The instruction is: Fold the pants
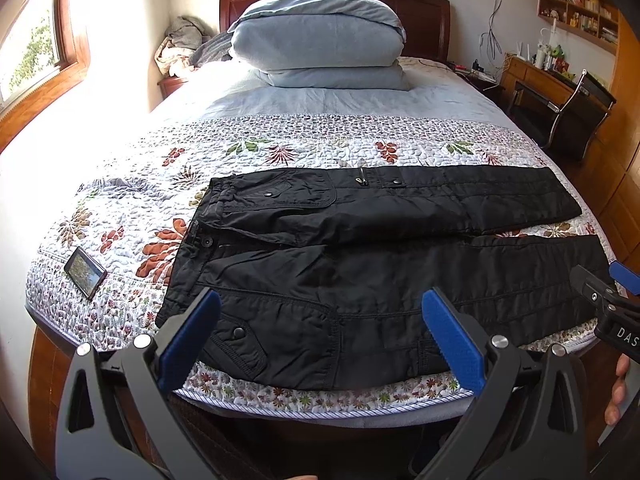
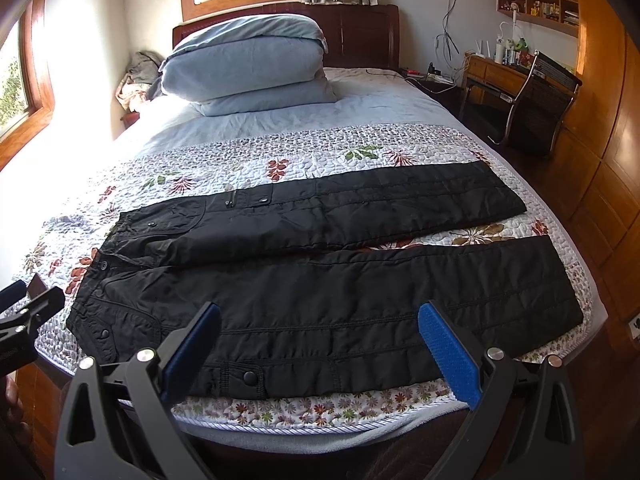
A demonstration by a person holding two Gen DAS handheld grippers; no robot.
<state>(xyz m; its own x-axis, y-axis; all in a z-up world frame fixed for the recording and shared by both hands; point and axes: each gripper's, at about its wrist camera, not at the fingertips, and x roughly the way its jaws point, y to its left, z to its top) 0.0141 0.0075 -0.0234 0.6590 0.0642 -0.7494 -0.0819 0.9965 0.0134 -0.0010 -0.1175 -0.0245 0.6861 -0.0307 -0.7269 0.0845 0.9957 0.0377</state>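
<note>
Black cargo pants [image 1: 360, 264] lie flat across the foot of the bed, waistband at the left, both legs stretched to the right and slightly apart. They also show in the right wrist view [image 2: 320, 280]. My left gripper [image 1: 320, 300] is open and empty, hovering above the near hip pocket area. My right gripper [image 2: 318, 312] is open and empty, hovering above the near leg by the bed's front edge. The right gripper also shows at the right edge of the left wrist view [image 1: 600, 288].
A phone [image 1: 85, 273] lies on the floral quilt [image 1: 132, 200] left of the waistband. Folded blue bedding [image 1: 320, 40] is stacked at the headboard. A desk and chair [image 1: 576, 112] stand to the right of the bed. Windows are on the left wall.
</note>
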